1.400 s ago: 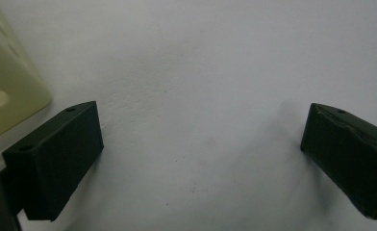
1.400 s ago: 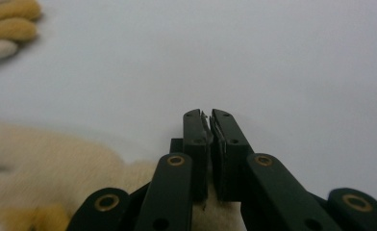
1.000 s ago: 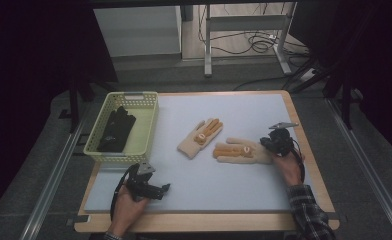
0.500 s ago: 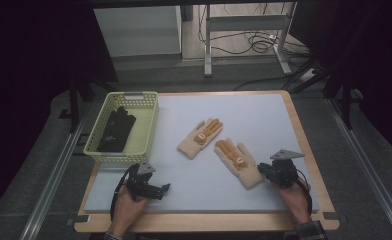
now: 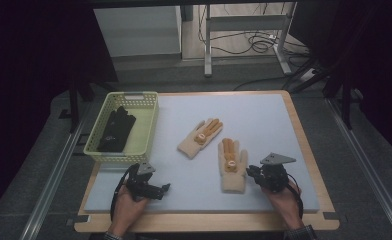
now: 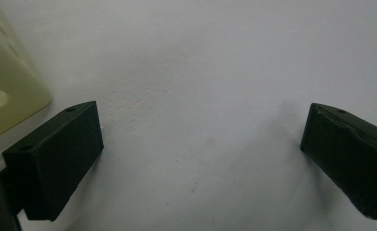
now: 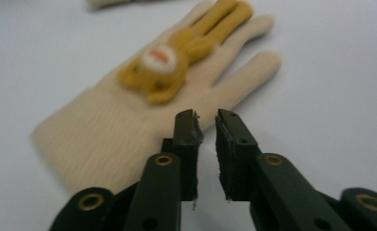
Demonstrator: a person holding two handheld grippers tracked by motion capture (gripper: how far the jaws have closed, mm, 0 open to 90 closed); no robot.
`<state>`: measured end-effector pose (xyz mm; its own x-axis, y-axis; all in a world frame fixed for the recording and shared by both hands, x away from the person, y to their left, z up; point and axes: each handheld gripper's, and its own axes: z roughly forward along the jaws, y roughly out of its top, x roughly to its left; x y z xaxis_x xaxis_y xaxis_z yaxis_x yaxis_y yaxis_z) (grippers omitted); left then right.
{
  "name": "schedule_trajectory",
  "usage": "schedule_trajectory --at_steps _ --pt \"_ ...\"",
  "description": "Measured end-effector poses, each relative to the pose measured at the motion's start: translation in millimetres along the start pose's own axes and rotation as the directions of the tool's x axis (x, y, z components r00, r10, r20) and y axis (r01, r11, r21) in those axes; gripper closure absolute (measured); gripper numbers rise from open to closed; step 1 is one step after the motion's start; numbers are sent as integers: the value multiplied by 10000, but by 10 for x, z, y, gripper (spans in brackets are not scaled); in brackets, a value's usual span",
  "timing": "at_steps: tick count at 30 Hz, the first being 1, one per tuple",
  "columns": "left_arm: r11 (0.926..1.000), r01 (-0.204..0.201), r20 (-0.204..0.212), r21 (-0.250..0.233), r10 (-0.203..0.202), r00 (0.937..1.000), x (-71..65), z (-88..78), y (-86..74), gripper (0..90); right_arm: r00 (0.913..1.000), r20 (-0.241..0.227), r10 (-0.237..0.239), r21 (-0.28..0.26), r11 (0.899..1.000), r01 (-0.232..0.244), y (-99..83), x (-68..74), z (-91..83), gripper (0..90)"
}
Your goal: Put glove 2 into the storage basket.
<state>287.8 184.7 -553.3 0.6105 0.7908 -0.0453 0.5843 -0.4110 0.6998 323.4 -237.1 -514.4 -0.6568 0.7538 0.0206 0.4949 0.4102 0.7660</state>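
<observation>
Two cream gloves with orange bear figures lie on the pale mat. The far glove [image 5: 200,137] lies slantwise. The near glove [image 5: 231,165] points its fingers away from me. My right gripper [image 5: 250,172] rests just right of the near glove's cuff. In the right gripper view its jaws [image 7: 206,118] stand a narrow gap apart, having just been opening, with nothing between them, and the near glove [image 7: 143,106] lies just ahead to the left. My left gripper [image 5: 165,189] sits low at the mat's near left, jaws [image 6: 201,139] wide open over bare mat.
A pale green basket [image 5: 116,156] stands at the mat's left edge with dark gloves [image 5: 116,129] inside; its corner [image 6: 4,91] shows by my left jaw. The wooden table rim [image 5: 304,150] borders the mat. A white cabinet and cables stand beyond the far edge.
The right gripper pulled the near glove toward me and turned it from lying sideways to fingers pointing away. Its jaws have parted from the glove. The left hand has stayed put.
</observation>
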Motion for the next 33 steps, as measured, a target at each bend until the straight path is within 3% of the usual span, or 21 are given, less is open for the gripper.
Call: schedule_trajectory --at_steps 3,6,7,10,13,19,24,27,31,33 --pt "10000 0 -1 -2 0 10000 0 0 0 12 10000 -3 39 6 10000 -39 62 -25 121 649" --pt "10000 1 -1 -3 -1 10000 -1 -1 -1 12 9999 135 44 277 9996 -48 70 -34 246 626" --pt "10000 1 0 -6 -1 10000 0 -1 -1 12 9999 106 44 381 9993 -48 60 -37 283 640" --pt "10000 -6 -3 -2 6 10000 -1 -1 -1 12 9994 -118 313 196 9993 -311 38 -45 305 834" --pt "10000 -4 -1 -3 4 10000 -1 0 0 12 9999 -30 153 192 9997 -152 41 -5 308 865" --pt "10000 6 0 -2 -6 10000 -1 0 0 12 9994 330 52 152 9999 -57 94 -31 159 872" --pt "10000 11 4 1 -11 10000 0 1 0 12 9947 1031 46 18 10000 -48 189 -175 -161 871" --pt "10000 11 2 2 -11 10000 0 1 0 12 9948 1015 116 39 9999 -120 212 -196 -240 871" --pt "10000 7 1 2 -7 10000 0 0 0 12 9956 912 -193 159 9997 179 293 -91 -243 871" --pt "10000 5 1 1 -5 10000 0 0 0 12 9952 741 -645 177 9978 634 431 48 -190 870"
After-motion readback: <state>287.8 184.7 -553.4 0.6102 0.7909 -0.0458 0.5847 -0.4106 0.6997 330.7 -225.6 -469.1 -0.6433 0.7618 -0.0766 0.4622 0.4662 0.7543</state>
